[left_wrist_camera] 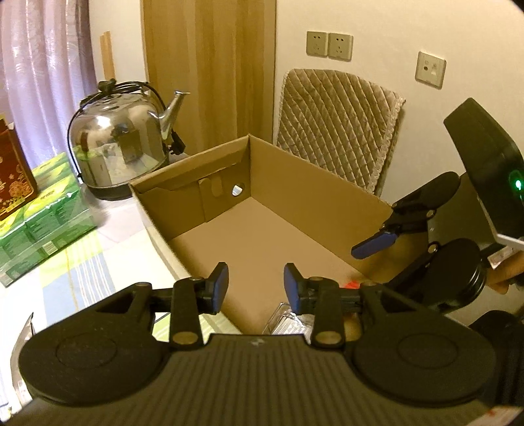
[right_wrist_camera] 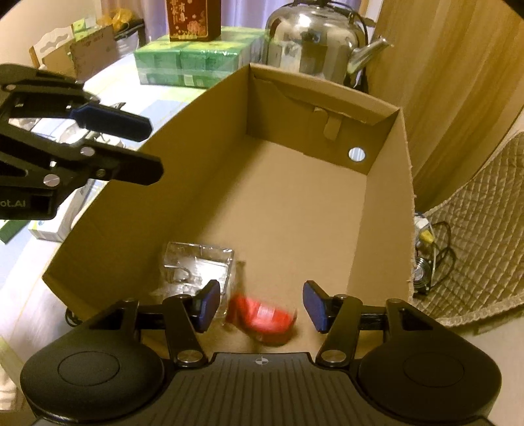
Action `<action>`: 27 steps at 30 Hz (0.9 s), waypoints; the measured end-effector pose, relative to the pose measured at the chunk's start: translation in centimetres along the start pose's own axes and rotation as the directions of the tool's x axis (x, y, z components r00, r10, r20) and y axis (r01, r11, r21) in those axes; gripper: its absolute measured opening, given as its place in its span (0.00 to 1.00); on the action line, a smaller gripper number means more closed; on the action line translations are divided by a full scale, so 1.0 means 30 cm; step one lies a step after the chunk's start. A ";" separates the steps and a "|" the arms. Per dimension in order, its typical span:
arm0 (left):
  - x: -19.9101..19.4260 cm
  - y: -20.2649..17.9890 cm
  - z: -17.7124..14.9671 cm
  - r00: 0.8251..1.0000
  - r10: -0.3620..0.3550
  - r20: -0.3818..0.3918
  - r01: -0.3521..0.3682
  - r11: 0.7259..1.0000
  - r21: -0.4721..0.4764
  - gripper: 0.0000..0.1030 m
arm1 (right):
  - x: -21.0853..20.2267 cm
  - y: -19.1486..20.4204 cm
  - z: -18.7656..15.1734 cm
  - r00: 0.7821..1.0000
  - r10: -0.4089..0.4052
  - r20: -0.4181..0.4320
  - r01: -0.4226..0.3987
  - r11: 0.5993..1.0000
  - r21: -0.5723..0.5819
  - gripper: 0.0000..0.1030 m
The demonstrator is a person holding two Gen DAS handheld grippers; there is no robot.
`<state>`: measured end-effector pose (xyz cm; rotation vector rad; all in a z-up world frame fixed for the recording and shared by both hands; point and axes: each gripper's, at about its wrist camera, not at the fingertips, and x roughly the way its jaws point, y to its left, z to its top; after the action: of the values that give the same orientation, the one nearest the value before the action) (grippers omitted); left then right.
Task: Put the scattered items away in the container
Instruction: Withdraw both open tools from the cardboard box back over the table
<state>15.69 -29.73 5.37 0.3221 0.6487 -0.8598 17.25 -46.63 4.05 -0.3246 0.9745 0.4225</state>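
Nearest the lens, right gripper (right_wrist_camera: 260,304), blue pads spread wide with nothing between them, poised over the near end of the cardboard box (right_wrist_camera: 386,236). Just below and between those pads, on the box floor, a red item (right_wrist_camera: 262,316), blurred, make unclear. Touching or nearly touching it on its left, still inside the box at the near end, a clear plastic container (right_wrist_camera: 196,268), upright as far as can be told.

Left gripper (left_wrist_camera: 256,288) likewise parted, pads well apart and holding nothing, hovering above the box's near left rim. Seen from the right wrist, same tool (right_wrist_camera: 114,131) reaching in from the left over the box wall, above the box floor. Seen from the left wrist, right gripper (left_wrist_camera: 376,244) entering over the box's right wall, a hand (left_wrist_camera: 506,275) behind it.

Rest of the box floor bare cardboard, a round hole (right_wrist_camera: 357,154) in the far end wall.

Beyond the box's far end, a steel kettle (left_wrist_camera: 121,147) on the table (left_wrist_camera: 82,272), spout turned toward the box. Left of the kettle, a stack of green packs (left_wrist_camera: 42,209) with a dark red carton (right_wrist_camera: 193,19) on top. Right of the box, a quilted chair cushion (left_wrist_camera: 337,127), and wall sockets (left_wrist_camera: 329,46) above it.
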 end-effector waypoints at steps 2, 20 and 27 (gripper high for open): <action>-0.022 0.008 -0.009 1.000 0.005 0.008 -0.005 1.000 -0.013 0.30 | -0.020 0.000 0.000 1.000 -0.005 0.014 0.005 1.000 0.008 0.52; -0.332 0.114 -0.185 0.992 0.123 0.040 -0.113 0.975 -0.191 0.43 | -0.256 0.129 -0.024 0.987 0.000 0.163 -0.013 0.997 0.081 0.64; -0.453 0.139 -0.325 0.984 0.176 0.022 -0.164 0.949 -0.269 0.59 | -0.355 0.260 -0.069 0.966 0.063 0.252 -0.093 0.990 0.110 0.77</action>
<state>8.59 -14.09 6.74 0.1122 0.6746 -0.6036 6.75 -42.87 11.40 -0.1192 0.7658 0.4617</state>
